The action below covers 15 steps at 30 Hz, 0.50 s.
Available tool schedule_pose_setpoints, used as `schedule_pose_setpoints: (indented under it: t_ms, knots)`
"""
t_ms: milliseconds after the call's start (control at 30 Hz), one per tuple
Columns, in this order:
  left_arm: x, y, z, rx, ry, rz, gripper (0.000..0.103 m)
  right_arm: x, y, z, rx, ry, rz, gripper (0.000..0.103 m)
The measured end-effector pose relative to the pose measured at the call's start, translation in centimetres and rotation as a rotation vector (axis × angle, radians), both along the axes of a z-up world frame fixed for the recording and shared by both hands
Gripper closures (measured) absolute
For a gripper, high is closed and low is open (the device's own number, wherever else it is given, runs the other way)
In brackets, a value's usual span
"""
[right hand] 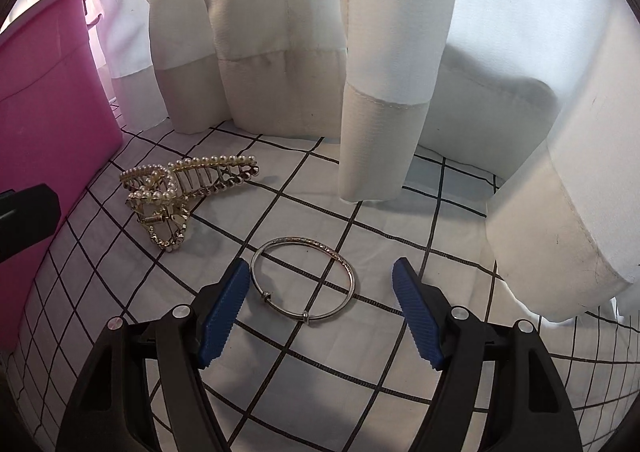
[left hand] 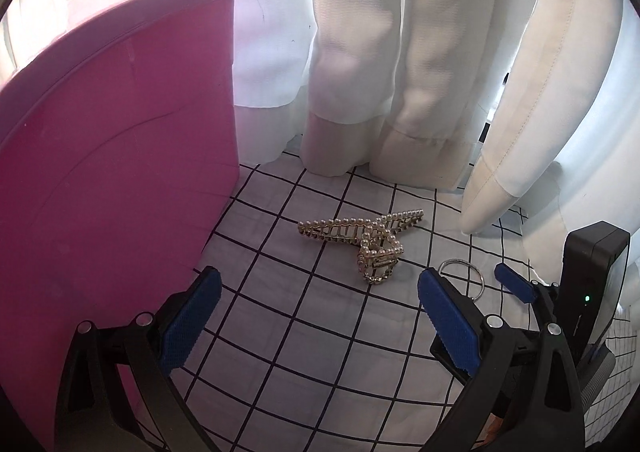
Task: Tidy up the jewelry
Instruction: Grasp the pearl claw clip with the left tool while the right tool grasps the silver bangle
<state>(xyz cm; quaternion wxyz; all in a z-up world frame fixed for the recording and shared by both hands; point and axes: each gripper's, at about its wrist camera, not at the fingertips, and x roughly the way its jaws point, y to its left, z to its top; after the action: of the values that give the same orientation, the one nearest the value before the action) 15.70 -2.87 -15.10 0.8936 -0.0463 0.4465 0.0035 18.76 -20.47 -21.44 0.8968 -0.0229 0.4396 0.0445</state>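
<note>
Bin (left hand: 120, 172) far left, pink, likely drop spot. Left gripper (left hand: 320, 316) spread, empty, aimed at clip (left hand: 360, 238) lying on grid cloth (left hand: 304, 352) just beside bin. Right gripper (right hand: 320, 308) spread, empty, bangle (right hand: 303, 279) flat between its fingers, left pad (right hand: 224, 316) near rim. Step looks like pre-grasp; next needs lowering, closing across thin ring. Curtain (right hand: 380, 92) hangs close behind, could snag

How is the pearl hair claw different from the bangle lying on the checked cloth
The hair claw is gold, studded with pearls and toothed; the bangle is a thin, plain silver ring. The claw stands up off the cloth on its side; the bangle lies flat. The claw lies nearer the pink bin. Neither is gripped.
</note>
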Motion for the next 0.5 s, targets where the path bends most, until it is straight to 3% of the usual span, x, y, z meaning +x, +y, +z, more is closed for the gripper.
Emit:
schedule_pose_setpoints:
  t_ms: [500]
  knots:
    - [4.5,-1.9,-4.5,-0.002,0.092,-0.034,0.006,0.2,-2.3,-0.1,-0.034,0.001,-0.054,0.030]
